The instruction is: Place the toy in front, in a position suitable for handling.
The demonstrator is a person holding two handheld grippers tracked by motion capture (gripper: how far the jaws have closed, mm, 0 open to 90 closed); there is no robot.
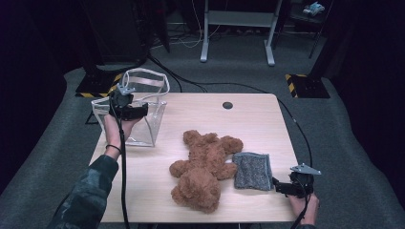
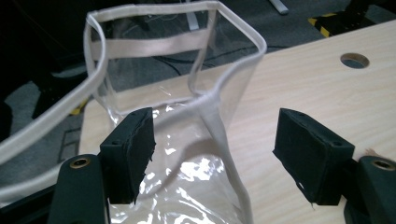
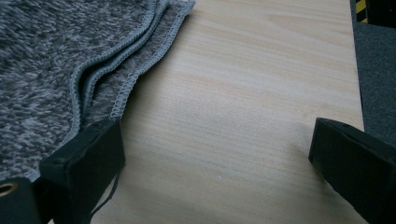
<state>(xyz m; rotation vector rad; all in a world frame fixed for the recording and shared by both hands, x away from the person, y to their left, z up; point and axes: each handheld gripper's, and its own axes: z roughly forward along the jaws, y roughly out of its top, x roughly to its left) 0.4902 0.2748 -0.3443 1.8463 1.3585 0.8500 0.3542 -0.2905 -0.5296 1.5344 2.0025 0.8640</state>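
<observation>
Left tool gapes around clear bag rim, pads not pressing

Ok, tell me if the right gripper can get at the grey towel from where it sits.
Probably yes: the right gripper sits open beside the grey towel, with bare table between its jaws.

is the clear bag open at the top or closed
Open. The clear bag stands upright on the table, its white-trimmed rim spread wide; the left gripper view looks into its mouth.
</observation>
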